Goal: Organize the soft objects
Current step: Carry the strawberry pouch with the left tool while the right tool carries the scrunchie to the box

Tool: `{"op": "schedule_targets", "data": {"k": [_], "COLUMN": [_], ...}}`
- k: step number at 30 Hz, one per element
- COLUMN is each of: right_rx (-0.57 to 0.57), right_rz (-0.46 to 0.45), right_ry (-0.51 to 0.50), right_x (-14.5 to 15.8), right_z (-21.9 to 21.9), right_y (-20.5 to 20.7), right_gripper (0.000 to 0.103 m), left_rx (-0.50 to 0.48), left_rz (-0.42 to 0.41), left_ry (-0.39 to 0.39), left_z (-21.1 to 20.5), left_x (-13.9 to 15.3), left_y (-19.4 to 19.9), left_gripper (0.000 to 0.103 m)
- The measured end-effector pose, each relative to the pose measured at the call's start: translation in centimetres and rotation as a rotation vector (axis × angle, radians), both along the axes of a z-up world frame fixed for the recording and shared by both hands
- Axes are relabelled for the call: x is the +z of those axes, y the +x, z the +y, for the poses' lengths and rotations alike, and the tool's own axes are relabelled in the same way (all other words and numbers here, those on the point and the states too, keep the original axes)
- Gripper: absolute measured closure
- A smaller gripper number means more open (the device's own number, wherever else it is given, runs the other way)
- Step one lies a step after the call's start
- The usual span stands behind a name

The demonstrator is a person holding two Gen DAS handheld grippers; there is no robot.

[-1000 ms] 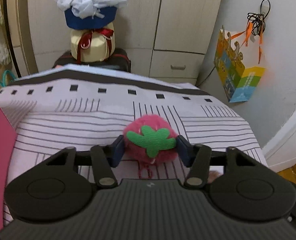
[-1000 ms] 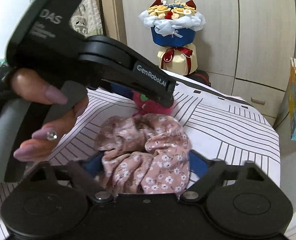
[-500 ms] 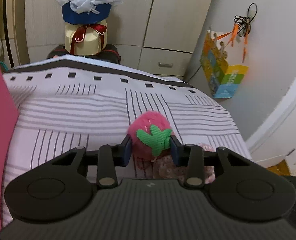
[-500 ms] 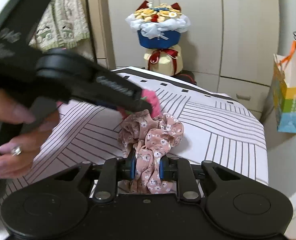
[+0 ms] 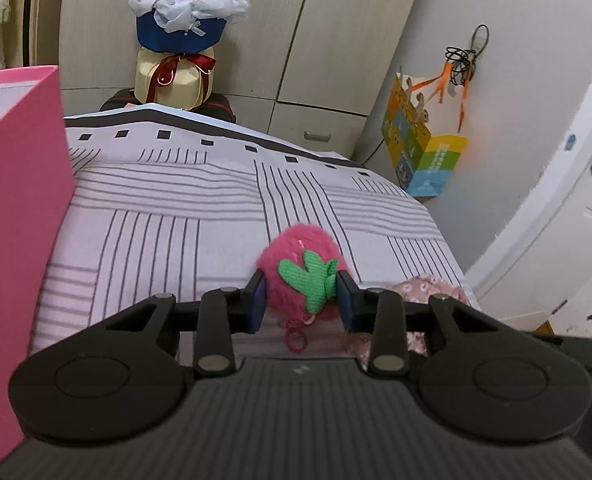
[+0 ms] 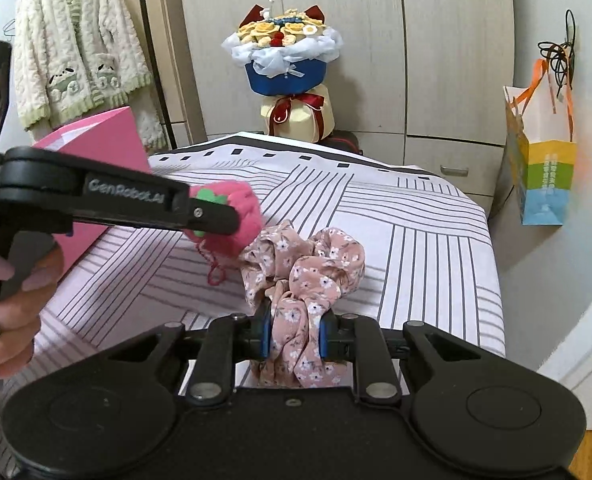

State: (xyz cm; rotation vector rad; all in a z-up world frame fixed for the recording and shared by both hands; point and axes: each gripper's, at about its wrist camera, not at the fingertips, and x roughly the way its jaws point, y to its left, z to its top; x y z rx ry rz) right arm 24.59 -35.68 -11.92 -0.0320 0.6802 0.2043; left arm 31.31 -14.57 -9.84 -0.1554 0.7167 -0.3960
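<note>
The left tongs [image 5: 300, 294] are closed on a fuzzy pink plush strawberry [image 5: 301, 268], and its fur could slip from the narrow pads. The right tongs [image 6: 295, 334] pinch one fold of a floppy floral scrunchie [image 6: 304, 264]; the loose fabric ahead may snag the strawberry's dangling red loop [image 6: 216, 274]. The pink box [image 5: 12, 216] stands left.

From your right wrist view, the strawberry plush [image 6: 243, 216] sits at ten o'clock of the scrunchie [image 6: 304, 264], just beside it, above the bed [image 6: 416, 248]. The box [image 6: 108, 148] stands on the bed at nine o'clock of the plush. The bouquet [image 6: 286, 68] stands behind the bed at twelve o'clock; the gift bag [image 6: 544, 172] hangs at three o'clock, the cardigan [image 6: 76, 64] at ten.
</note>
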Motion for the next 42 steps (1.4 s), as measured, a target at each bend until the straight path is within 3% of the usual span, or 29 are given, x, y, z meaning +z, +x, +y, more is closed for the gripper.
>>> {"op": "schedule_targets", "data": {"k": [11, 15, 20, 27, 32, 42], "right_rx": [-0.043, -0.069, -0.091, -0.050, 0.007, 0.135], "right_rz": [-0.009, -0.006, 0.002, 0.015, 0.026, 0.061], "right_ry": [-0.040, -0.002, 0.036, 0.039, 0.072, 0.146], "right_x": [0.5, 0.7, 0.7, 1.0, 1.0, 2.6], "right_z": [2.2, 2.7, 3.8, 6.0, 7.7, 9.7], "right_y": [-6.8, -8.6, -11.1, -13.8, -15.5, -17.7], "right_gripper": [0.079, 0.079, 0.079, 0.079, 0.078, 0.078], "left_rx": [-0.106, -0.146, -0.195, -0.208, -0.230, -0.211], "left_rz": [-0.033, -0.060, -0.019, -0.008, 0.044, 0.031], "left_ry": [-0.068, -0.038, -0.037, 0.004, -0.034, -0.042], "left_z": [2.6, 3.4, 5.0, 6.9, 9.3, 13.3], "left_x": [0.7, 1.0, 0.5, 0.1, 0.0, 1.7], "left_y": [-5.8, -7.8, -10.0, -14.2, -16.4, -20.4], "left_gripper": [0.068, 0.068, 0.068, 0.068, 0.068, 0.068]}}
